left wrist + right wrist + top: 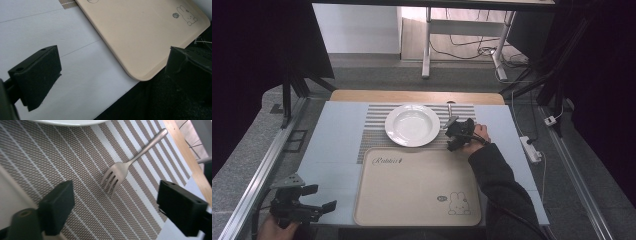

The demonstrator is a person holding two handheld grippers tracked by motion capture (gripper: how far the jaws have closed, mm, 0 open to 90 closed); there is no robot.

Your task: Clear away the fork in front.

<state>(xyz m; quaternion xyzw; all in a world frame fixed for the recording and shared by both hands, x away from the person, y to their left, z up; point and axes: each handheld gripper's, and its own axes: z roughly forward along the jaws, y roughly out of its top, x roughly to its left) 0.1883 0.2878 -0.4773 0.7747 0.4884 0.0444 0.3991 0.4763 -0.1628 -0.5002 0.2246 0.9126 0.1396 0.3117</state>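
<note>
Your right gripper (451,131) hangs over the striped placemat (372,131), just right of the white plate (412,125) and beyond the far right corner of the beige tray (412,187); its jaws stand spread apart with nothing pinched between them. In the right gripper view the fork (130,162) lies flat on the placemat (62,165) ahead of those jaws, lined up with the gap between them but clear of both pads; its tines point toward you and its handle runs away toward the wooden edge of the table (185,147). The rim of the plate (67,122) sits at the top of that view, apart from the fork. In the high view only the far tip of the fork's handle (450,105) shows, beyond your right hand (476,137); the rest is hidden behind the gripper.

Your left gripper (314,199) sits at the near left corner of the table, over the pale blue table cover (332,150), just left of the tray and well apart from the fork; its jaws are also spread wide and hold nothing. In the left gripper view the near corner of the tray (140,37), with its rabbit drawing (188,15), lies between the two pads and beyond them; the tray is bare.
</note>
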